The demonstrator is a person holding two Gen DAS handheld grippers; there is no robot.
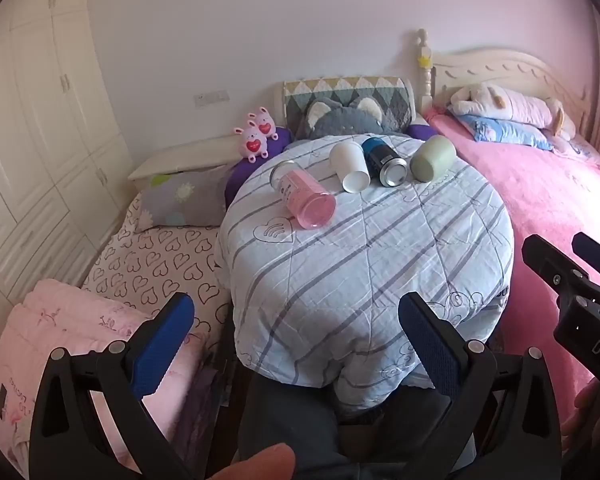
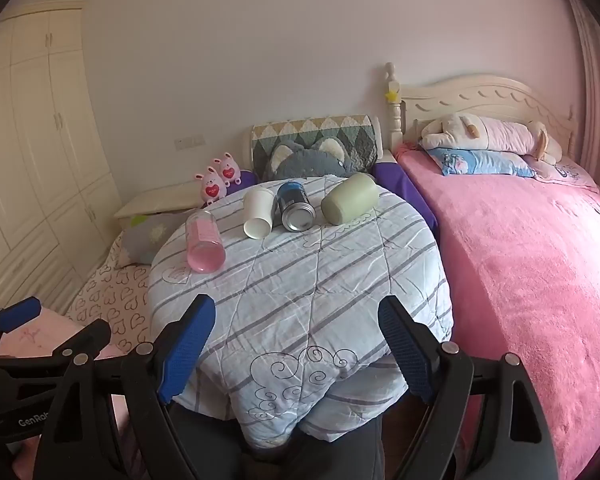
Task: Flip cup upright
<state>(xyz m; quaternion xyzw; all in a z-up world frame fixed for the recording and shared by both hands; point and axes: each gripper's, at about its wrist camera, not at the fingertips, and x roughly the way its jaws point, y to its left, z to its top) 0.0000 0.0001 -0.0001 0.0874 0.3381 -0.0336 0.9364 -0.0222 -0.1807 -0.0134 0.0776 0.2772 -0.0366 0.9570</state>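
Note:
Several cups lie on their sides in a row at the far part of a round table covered with a striped pale-blue quilt (image 1: 364, 264) (image 2: 300, 280): a pink glass cup (image 1: 304, 198) (image 2: 204, 246), a white paper cup (image 1: 350, 166) (image 2: 259, 212), a blue and silver can-like cup (image 1: 384, 162) (image 2: 294, 206) and a pale green cup (image 1: 432, 158) (image 2: 350, 204). My left gripper (image 1: 296, 316) is open and empty, well short of the cups. My right gripper (image 2: 296, 316) is open and empty too, also near the table's front edge; it also shows in the left wrist view (image 1: 556, 248).
A bed with a heart-print sheet (image 1: 152, 264) lies left of the table and a pink bed (image 1: 540, 200) (image 2: 520, 260) on the right. Plush toys (image 1: 256, 134) and a grey cushion (image 1: 340, 120) sit behind the table. White wardrobes (image 1: 40, 120) line the left wall.

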